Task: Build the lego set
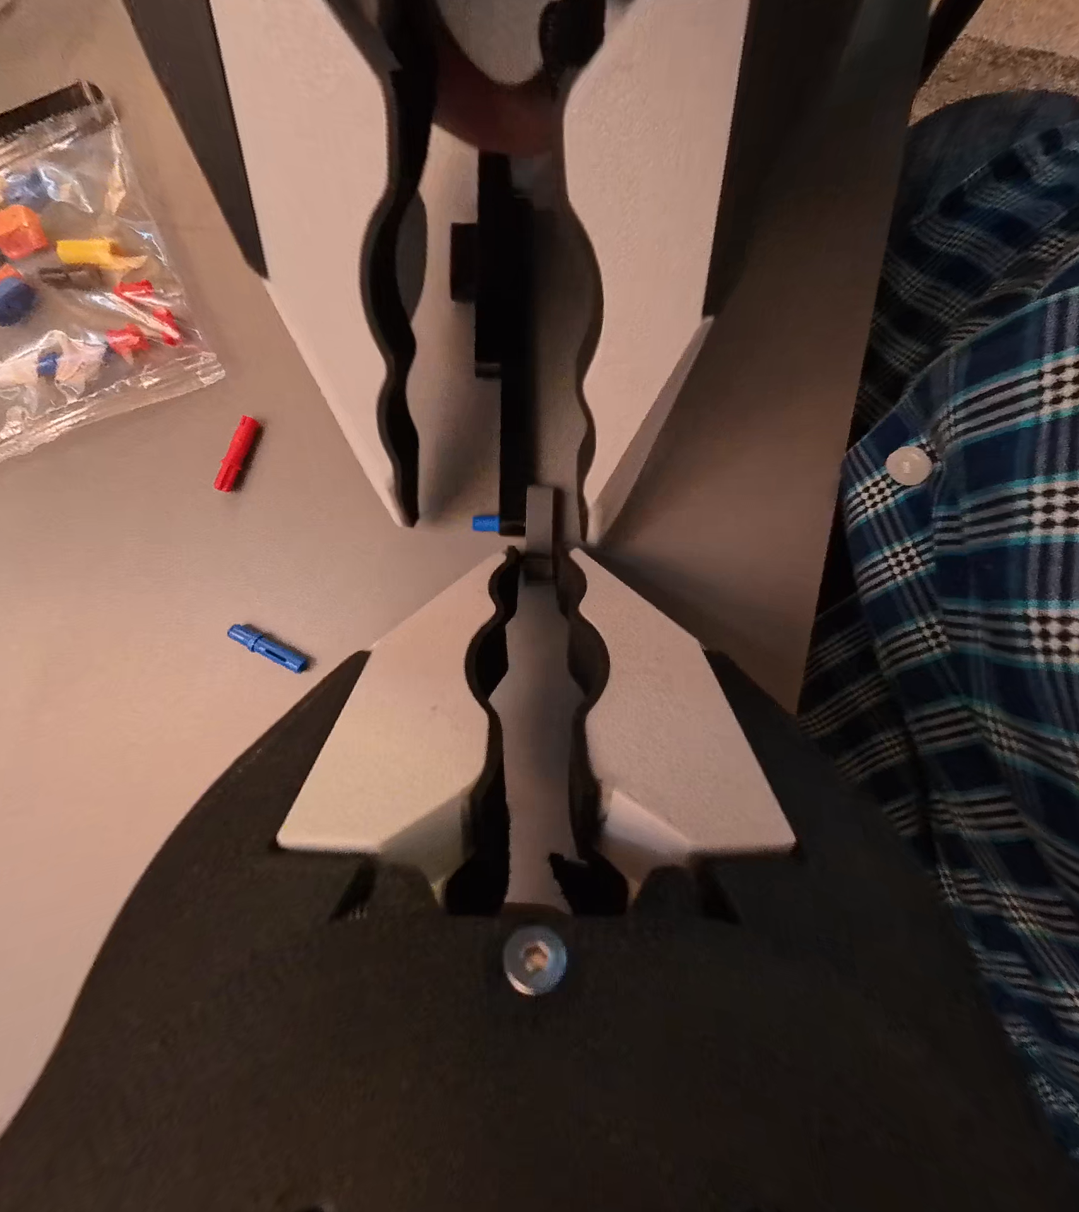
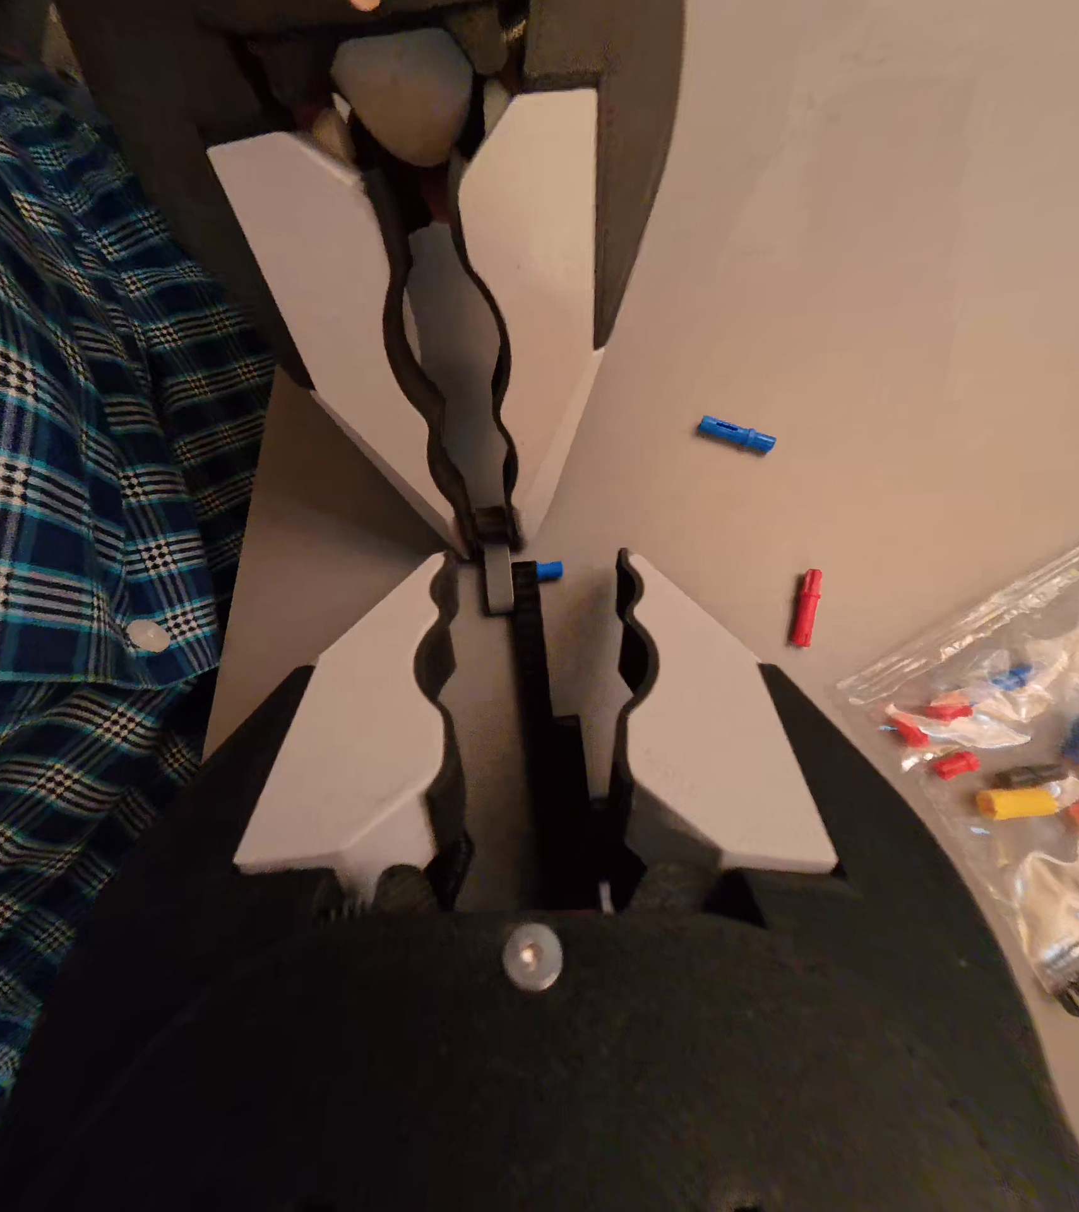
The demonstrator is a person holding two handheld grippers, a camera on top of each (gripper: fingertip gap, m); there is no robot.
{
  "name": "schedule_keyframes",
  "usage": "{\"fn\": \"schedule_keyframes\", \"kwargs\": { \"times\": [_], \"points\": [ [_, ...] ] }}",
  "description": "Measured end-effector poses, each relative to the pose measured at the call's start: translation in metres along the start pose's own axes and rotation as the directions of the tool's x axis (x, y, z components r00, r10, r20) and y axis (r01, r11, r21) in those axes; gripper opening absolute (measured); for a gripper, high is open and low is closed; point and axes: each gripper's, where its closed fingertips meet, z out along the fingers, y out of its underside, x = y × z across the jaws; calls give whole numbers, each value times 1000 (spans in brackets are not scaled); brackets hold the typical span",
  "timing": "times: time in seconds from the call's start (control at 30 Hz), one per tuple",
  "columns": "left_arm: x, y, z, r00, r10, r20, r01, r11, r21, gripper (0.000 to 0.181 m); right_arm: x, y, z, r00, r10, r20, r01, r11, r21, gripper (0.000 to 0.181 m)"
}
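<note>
My two grippers meet tip to tip over a pale table (image 1: 97, 721). My left gripper (image 1: 538, 557) is shut on a small grey Lego piece (image 1: 540, 515) pinched at its fingertips. It also shows in the right wrist view (image 2: 490, 534). The grey piece (image 2: 497, 587) sits against the end of a long black beam (image 2: 533, 688) that carries a short blue pin (image 2: 548, 569). My right gripper (image 2: 533, 564) stands with its fingers apart around the beam (image 1: 513, 393), with gaps showing on both sides.
A loose blue pin (image 1: 266, 647) and a red pin (image 1: 237, 454) lie on the table beside the grippers. A clear bag (image 1: 44, 282) of small coloured parts lies farther out (image 2: 1015, 774). A person's plaid shirt (image 1: 996, 525) is close on the other side. Both grippers' tips are close together, under 4 cm apart.
</note>
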Motion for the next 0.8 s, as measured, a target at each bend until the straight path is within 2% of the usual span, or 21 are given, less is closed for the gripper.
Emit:
{"fn": "schedule_keyframes", "kwargs": {
  "times": [0.4, 0.8],
  "points": [
    [-6, -3, 3, 995, -62, 82, 59, 998, 31, 7, 2, 10, -49, 993, 60, -103, -60, 998, -4, 39],
    [-11, -9, 7, 978, -135, 158, 127, 990, 60, 5, -7, 21, -69, 980, 101, -170, -101, 995, 7, 35]
  ]
}}
